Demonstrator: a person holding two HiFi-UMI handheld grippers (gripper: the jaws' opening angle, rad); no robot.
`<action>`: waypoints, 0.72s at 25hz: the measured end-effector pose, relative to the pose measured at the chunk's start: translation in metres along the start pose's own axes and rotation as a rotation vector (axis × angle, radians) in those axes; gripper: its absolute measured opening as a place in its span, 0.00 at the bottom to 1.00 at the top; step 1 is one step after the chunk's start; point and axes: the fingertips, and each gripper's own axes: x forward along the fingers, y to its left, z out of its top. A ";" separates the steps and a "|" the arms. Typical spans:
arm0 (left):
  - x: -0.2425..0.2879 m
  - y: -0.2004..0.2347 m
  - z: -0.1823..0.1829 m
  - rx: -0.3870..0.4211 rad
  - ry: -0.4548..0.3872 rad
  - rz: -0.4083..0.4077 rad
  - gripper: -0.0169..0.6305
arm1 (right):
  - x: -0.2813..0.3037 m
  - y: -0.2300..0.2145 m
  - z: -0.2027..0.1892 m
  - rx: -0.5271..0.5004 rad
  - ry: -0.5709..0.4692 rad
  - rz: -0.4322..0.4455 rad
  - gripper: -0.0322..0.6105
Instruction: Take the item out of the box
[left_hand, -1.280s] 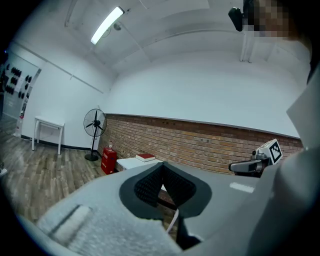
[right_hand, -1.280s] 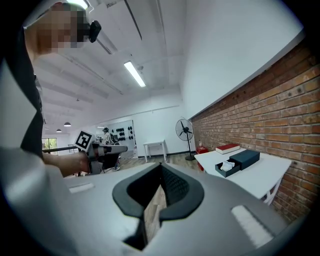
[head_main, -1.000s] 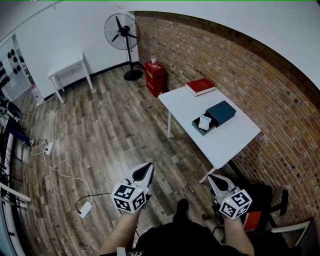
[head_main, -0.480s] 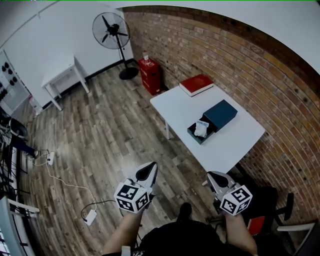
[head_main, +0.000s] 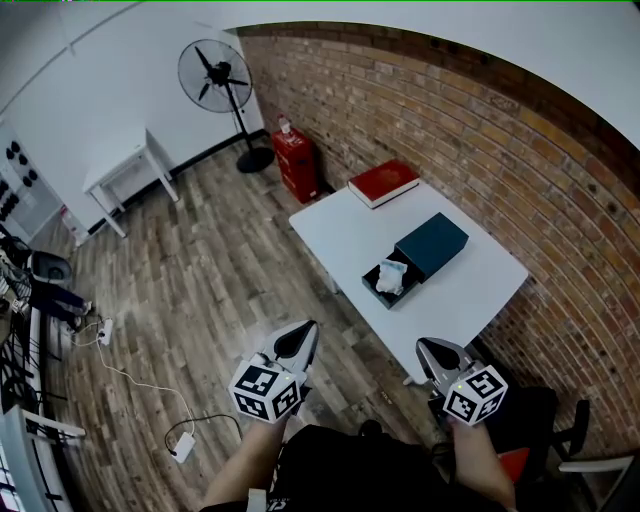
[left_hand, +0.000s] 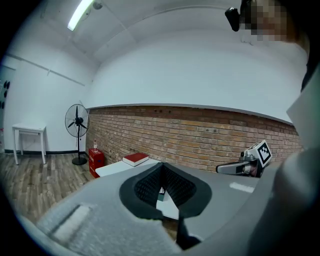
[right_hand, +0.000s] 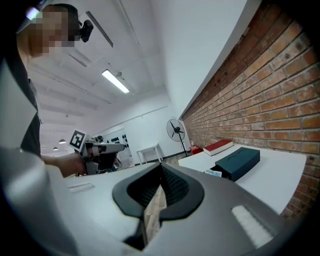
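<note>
On the white rectangular tabletop (head_main: 335, 225), which stands against a red brick wall (head_main: 480, 150), lies a dark teal rectangular cardboard box (head_main: 432, 243). The box has two parts that touch end to end: a closed teal cover on the side nearer the wall, and an open, shallow dark tray (head_main: 372, 290) jutting toward the edge of the tabletop nearer the room. Inside the open tray sits a white crumpled item (head_main: 391, 276), loosely bunched and rising a little above the tray's rim. It looks like soft paper or cloth; which of the two cannot be told. Nothing touches the box or the item.

Farther along the same tabletop, well apart from the box, a closed red hardcover book (head_main: 383, 182) lies flat near the far corner.

The person stands on the wood plank floor (head_main: 200, 270), short of the tabletop. The left gripper (head_main: 303, 333) is held out over the floor, its jaws clenched together with nothing between them. The right gripper (head_main: 432, 349) is held near the tabletop's closest corner, also clenched and empty. Both point roughly toward the tabletop and are well apart from the box.

Beyond the tabletop, a red boxy cabinet (head_main: 293, 165) stands on the floor by the wall, with a black pedestal fan (head_main: 215, 75) just beside it.
</note>
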 end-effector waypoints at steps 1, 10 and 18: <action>0.004 -0.002 0.002 0.004 0.001 -0.003 0.03 | 0.001 -0.003 0.000 0.007 -0.002 0.001 0.05; 0.040 -0.007 0.001 0.013 0.005 -0.059 0.03 | 0.009 -0.015 -0.004 0.030 0.005 -0.008 0.05; 0.090 0.030 0.010 -0.009 -0.007 -0.132 0.03 | 0.046 -0.049 0.005 0.011 0.024 -0.090 0.05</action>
